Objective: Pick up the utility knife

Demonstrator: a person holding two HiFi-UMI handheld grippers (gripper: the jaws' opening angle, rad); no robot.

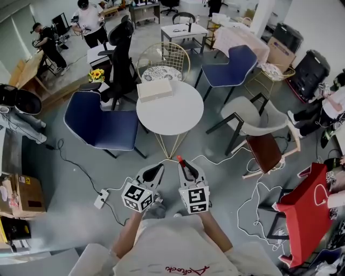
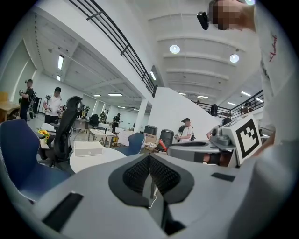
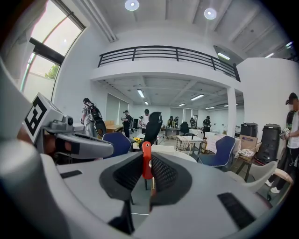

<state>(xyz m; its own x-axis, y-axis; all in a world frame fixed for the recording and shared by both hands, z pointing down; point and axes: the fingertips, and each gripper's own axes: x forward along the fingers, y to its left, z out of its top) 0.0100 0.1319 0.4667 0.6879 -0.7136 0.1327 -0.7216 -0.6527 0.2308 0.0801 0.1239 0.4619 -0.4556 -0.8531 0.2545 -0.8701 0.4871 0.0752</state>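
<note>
bare floor [image 1: 129, 164] lies open ahead; round table [image 1: 172, 116] and blue chair [image 1: 99, 126] stand beyond.

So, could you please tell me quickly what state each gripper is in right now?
Left gripper: closed, nothing between its jaws.
Right gripper: closed on the red utility knife.

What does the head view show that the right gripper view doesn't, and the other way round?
Only the head view shows the floor from above, with the red bag at the right and the power strip with its cable. Only the right gripper view shows the balcony railing and the ceiling lights. Both show the round white table and the utility knife, red, clamped upright in the right gripper.
</note>
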